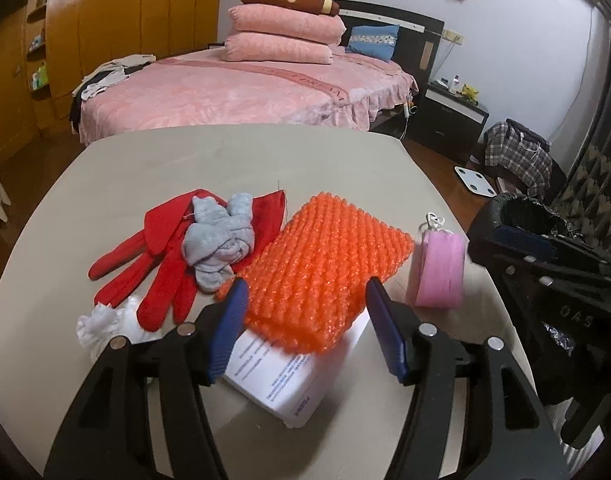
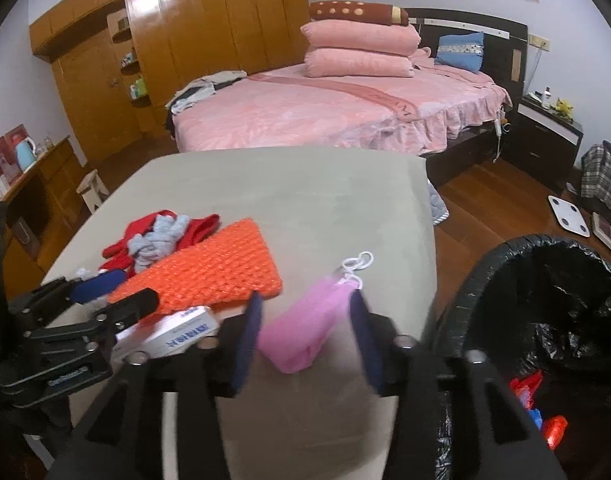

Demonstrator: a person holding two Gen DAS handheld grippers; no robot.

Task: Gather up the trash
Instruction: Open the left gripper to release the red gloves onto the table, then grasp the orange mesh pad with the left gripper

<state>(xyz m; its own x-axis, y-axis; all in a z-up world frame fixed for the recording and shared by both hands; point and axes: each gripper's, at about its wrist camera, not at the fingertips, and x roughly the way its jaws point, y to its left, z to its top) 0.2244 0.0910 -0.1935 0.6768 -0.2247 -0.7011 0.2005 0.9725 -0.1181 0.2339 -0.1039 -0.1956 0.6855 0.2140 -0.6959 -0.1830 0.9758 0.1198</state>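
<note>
Pink folded face mask (image 2: 301, 328) lies on the beige table (image 2: 305, 208), between the spread fingers of the right gripper (image 2: 305, 342), not pressed. The left gripper (image 1: 305, 332) stands released around the orange mesh pad (image 1: 325, 272). A black-lined trash bin (image 2: 545, 304) stands just beside the table.

2 wrist fisheyes, close over table (image 1: 265, 160), angled down toward bed (image 2: 325, 112); table shared

table (image 1: 145, 168): gloves (image 1: 153, 256) left | mesh pad (image 1: 325, 264) on booklet (image 1: 281, 380) | bin (image 2: 545, 300) right
</note>
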